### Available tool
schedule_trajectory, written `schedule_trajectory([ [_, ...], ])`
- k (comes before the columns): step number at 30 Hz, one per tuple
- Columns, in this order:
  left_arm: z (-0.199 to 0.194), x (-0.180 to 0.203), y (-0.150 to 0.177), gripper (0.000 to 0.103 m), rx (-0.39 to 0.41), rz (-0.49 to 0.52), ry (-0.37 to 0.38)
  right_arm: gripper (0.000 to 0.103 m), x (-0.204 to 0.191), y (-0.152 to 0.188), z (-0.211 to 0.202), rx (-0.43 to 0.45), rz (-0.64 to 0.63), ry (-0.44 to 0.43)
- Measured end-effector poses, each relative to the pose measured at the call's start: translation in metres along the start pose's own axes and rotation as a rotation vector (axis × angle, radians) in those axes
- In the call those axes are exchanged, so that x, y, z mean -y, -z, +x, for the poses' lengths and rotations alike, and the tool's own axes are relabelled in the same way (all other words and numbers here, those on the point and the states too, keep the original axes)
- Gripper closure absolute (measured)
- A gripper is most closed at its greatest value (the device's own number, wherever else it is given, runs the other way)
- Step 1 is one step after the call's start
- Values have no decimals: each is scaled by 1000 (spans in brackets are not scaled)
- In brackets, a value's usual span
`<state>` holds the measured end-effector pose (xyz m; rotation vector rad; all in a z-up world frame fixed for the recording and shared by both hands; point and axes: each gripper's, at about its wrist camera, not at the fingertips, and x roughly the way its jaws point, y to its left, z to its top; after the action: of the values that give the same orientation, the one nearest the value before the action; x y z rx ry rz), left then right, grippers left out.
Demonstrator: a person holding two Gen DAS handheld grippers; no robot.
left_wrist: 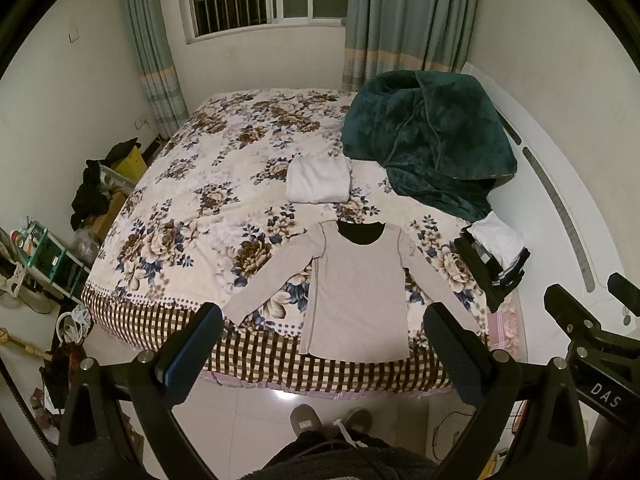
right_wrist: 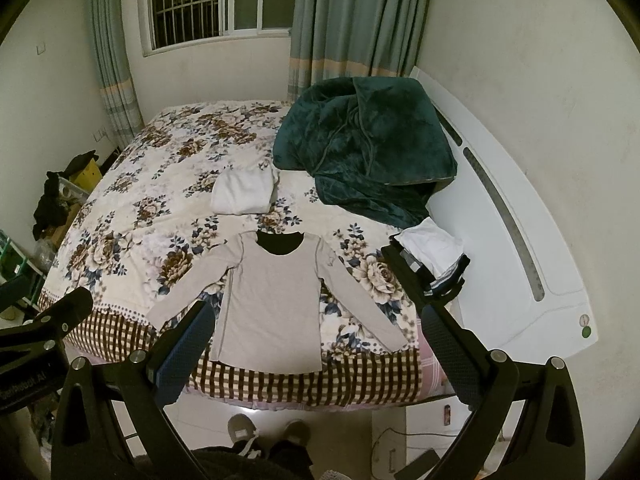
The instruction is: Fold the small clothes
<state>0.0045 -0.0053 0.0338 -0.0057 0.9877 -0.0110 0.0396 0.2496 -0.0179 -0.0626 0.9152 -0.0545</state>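
A beige long-sleeved shirt (left_wrist: 356,292) lies flat and spread out near the front edge of the floral bed (left_wrist: 208,184), sleeves angled outward, dark collar at the far end. It also shows in the right wrist view (right_wrist: 272,300). My left gripper (left_wrist: 324,320) is open and empty, held above the bed's front edge, well short of the shirt. My right gripper (right_wrist: 316,320) is open and empty at a similar height. A folded white garment (left_wrist: 318,180) lies beyond the shirt; it also shows in the right wrist view (right_wrist: 244,192).
A crumpled dark green blanket (left_wrist: 428,140) fills the bed's far right. A pile of dark and white clothes (left_wrist: 492,260) sits at the right edge by the white headboard (right_wrist: 500,240). Cluttered shelves and boxes (left_wrist: 52,256) stand left. My feet (left_wrist: 332,420) are on the tiled floor.
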Motion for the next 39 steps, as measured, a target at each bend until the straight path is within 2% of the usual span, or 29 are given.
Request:
schedule_trajectory([
  [10,0,0,-1,0,6,1,1,0,-2,-4,4,0,1,1],
  [17,9,1,-13,0,2,5,10,0,-1,-4,7,-2,7,2],
  [24,42,-3,-30,0,24,47,-11,0,-1,-17,32,-46,56,17],
  [27,68,-10,-25,0,58,66,-40,0,10,-12,69,-79,118,27],
  [31,135,-8,-30,0,74,89,-100,0,61,9,153,-169,284,95],
  [36,252,11,-24,0,-28,106,-130,0,157,82,286,-336,530,200],
  [38,293,22,-16,0,-68,107,-142,0,191,113,335,-390,624,194],
  [39,325,31,-9,0,-97,110,-156,0,214,135,369,-430,688,190],
])
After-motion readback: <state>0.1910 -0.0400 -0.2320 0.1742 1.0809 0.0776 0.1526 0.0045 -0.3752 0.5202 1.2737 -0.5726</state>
